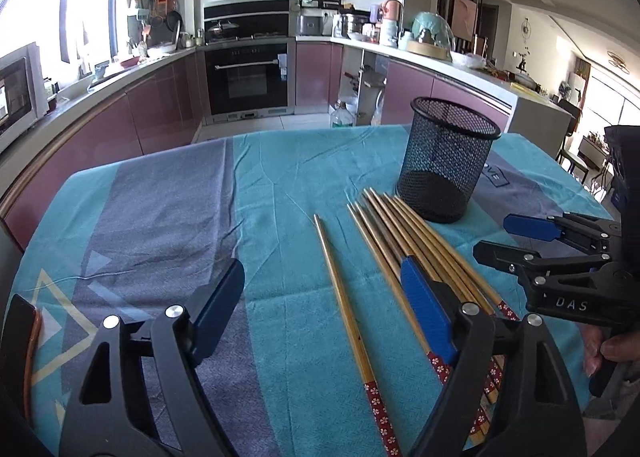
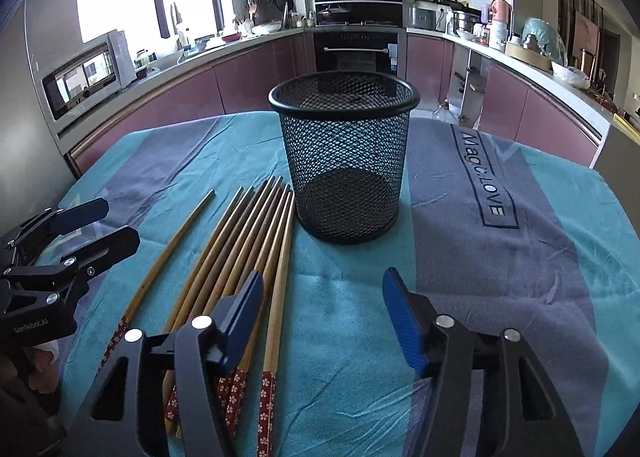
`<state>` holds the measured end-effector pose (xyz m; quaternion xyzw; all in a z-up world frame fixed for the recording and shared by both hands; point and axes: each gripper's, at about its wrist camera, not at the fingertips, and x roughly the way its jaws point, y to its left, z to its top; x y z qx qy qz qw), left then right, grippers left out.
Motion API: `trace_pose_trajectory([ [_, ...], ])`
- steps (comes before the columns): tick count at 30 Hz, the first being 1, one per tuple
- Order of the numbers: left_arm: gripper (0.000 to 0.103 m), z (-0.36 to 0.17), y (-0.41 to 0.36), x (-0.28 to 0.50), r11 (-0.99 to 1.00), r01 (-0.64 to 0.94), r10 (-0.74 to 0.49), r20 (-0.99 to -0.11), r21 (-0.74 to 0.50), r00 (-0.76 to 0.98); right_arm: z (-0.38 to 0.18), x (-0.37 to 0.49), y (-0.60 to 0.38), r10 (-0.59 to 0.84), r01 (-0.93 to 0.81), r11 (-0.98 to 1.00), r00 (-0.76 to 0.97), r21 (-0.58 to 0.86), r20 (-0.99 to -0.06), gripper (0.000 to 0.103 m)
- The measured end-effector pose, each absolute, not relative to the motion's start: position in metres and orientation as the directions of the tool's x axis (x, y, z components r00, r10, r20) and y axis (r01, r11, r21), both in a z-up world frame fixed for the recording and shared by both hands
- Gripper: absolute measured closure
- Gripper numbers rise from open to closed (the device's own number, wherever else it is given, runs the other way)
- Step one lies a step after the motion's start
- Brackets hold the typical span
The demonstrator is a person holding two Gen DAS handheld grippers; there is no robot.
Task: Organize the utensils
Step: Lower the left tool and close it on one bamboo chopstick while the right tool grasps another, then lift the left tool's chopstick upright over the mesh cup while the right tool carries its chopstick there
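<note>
A table covered with a teal and grey-purple striped cloth (image 2: 460, 257) carries everything here. Near the middle of the table, towards its far edge, a black mesh cup (image 2: 344, 161) stands upright with nothing inside it. Just beside the cup, on its left side as the right wrist view shows it, lies a bundle of wooden chopsticks (image 2: 248, 241), packed side by side with their thin tips pointing at the cup's base and their red flowered ends towards the near edge. One single chopstick (image 2: 172, 253) lies apart from the bundle, further to the left, roughly parallel to it. The left gripper (image 1: 322, 317) hangs low over the near part of the table with its jaws spread wide and holding nothing; the single chopstick lies on the cloth between its two fingers, and its right finger (image 1: 426, 305) sits over the bundle. The right gripper (image 2: 322, 321) is likewise spread wide and empty, its left finger (image 2: 240, 321) above the bundle's red ends and its right finger (image 2: 404, 321) over bare cloth in front of the cup. The cloth bears the printed words "Magic LOVE" near the table's right side. Behind the table runs a kitchen with purple cabinets (image 2: 248, 85) and a black oven (image 2: 356, 49).
</note>
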<state>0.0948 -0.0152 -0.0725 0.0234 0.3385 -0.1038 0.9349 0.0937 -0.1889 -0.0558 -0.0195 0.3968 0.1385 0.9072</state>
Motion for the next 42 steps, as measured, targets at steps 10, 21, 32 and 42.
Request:
trace_pose_trajectory([
  [10,0.044,-0.099,-0.028,0.124,0.967,0.244,-0.211,-0.746,-0.066,0.632,-0.065,0.112,-0.175,0.250,-0.319,0.945,0.569,0.070,-0.783,0.063],
  [21,0.056,-0.108,-0.038,0.133,0.965,0.251,-0.213,-0.771,-0.072,0.600,-0.066,0.125,-0.163,0.221,-0.343,0.939,0.571,0.015,-0.791,0.068],
  [32,0.093,-0.105,-0.031,0.134,0.962,0.239,-0.249,-0.771,-0.129,0.586,-0.063,0.124,-0.163,0.290,-0.367,0.926,0.546,0.087,-0.786,0.098],
  [42,0.095,-0.081,-0.018,0.126,0.944,0.266,-0.322,-0.729,-0.196,0.604,-0.032,0.108,-0.179,0.391,-0.395,0.902,0.582,0.172,-0.713,0.098],
])
